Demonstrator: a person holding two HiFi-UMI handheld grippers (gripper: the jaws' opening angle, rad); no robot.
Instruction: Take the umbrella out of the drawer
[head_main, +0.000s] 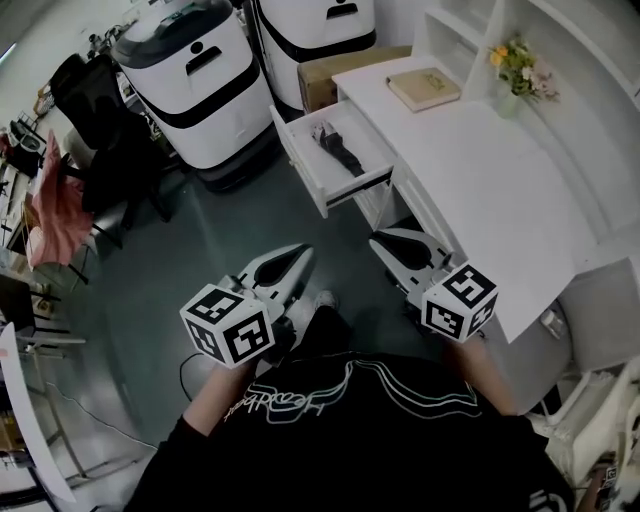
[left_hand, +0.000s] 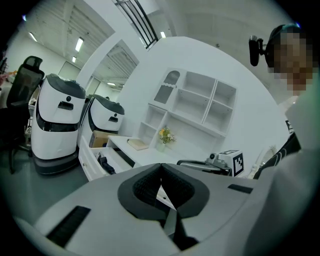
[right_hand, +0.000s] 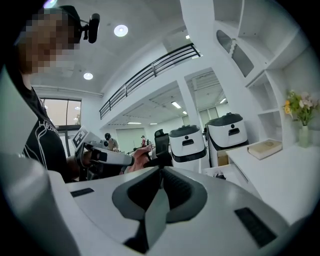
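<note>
Dark folded umbrella (head_main: 338, 150) lies lengthwise in the pulled-out white drawer (head_main: 300, 165), with nothing touching it. The drawer hangs open from the end of the white table (head_main: 490, 180).

On the table:
- A beige book (head_main: 423, 88) lies flat near the far corner.
- A small vase of yellow and pink flowers (head_main: 520, 68) stands up against the white shelf unit (left_hand: 195, 102).

A brown cardboard box (head_main: 345, 68) sits just behind the drawer, at the table end. Two white-and-black machines (head_main: 195, 85) stand on the dark floor to the left of the drawer. A black office chair (head_main: 95, 110) is further left of them.

Left claw (head_main: 298, 256): jaws together and nothing between them. The tip points toward the drawer and is well apart from it.

Right claw (head_main: 388, 243): jaws together and empty. It is just beside the table's front edge, clear of the drawer and umbrella.

The two claws sit side by side in front of the person in a black top (head_main: 340, 430), marker cubes nearest the body. Neither claw touches anything.
</note>
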